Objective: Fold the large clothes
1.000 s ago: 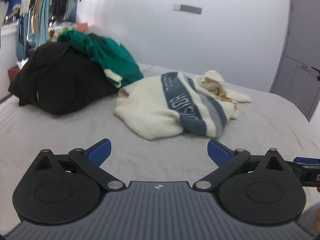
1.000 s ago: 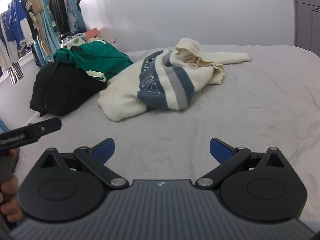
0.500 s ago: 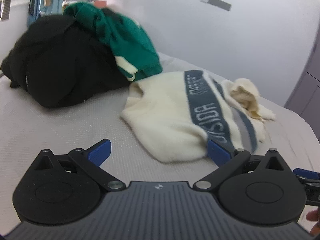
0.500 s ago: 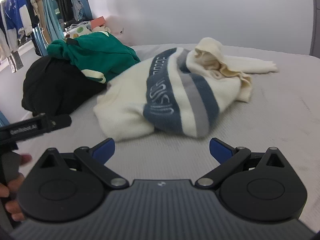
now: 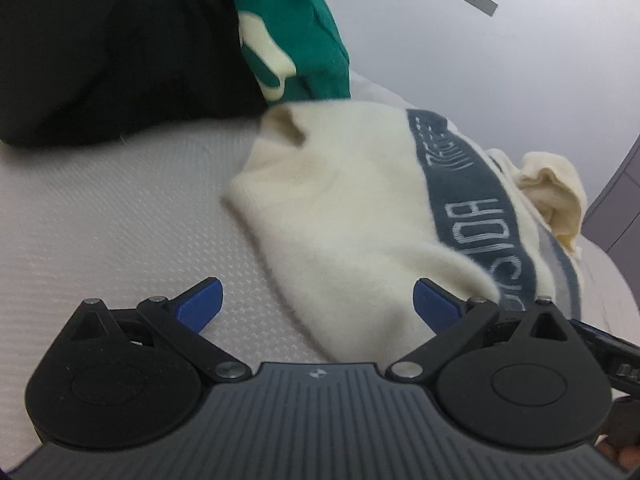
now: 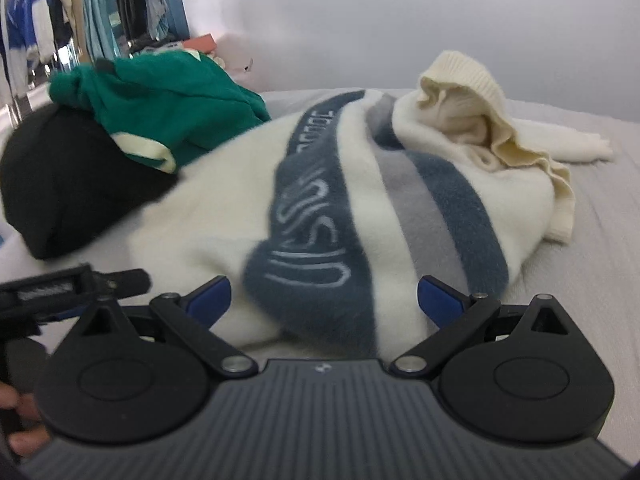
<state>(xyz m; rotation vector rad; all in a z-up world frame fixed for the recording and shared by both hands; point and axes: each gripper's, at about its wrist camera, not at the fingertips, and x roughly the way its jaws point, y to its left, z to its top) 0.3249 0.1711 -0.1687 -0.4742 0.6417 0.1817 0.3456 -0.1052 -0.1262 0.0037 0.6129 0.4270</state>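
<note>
A crumpled cream sweater (image 5: 352, 204) (image 6: 224, 224) with a dark blue lettered band and a grey stripe lies bunched on the grey bed. My left gripper (image 5: 318, 304) is open just in front of the sweater's near hem, nothing between its blue fingertips. My right gripper (image 6: 324, 294) is open too, its fingers spread either side of the blue band's near fold, with the cloth lying between them but not pinched. The left gripper's body (image 6: 60, 288) shows at the left edge of the right wrist view.
A black garment (image 5: 100, 52) (image 6: 68, 180) and a green one (image 5: 292, 20) (image 6: 168, 100) are heaped behind the sweater at the left. Hanging clothes (image 6: 80, 20) line the far left wall. Bare grey bedcover (image 5: 100, 220) (image 6: 600, 220) spreads on both sides. A white wall stands behind.
Both grippers have moved forward and down toward the cream sweater, which now fills much more of each view. Both stayed open.
</note>
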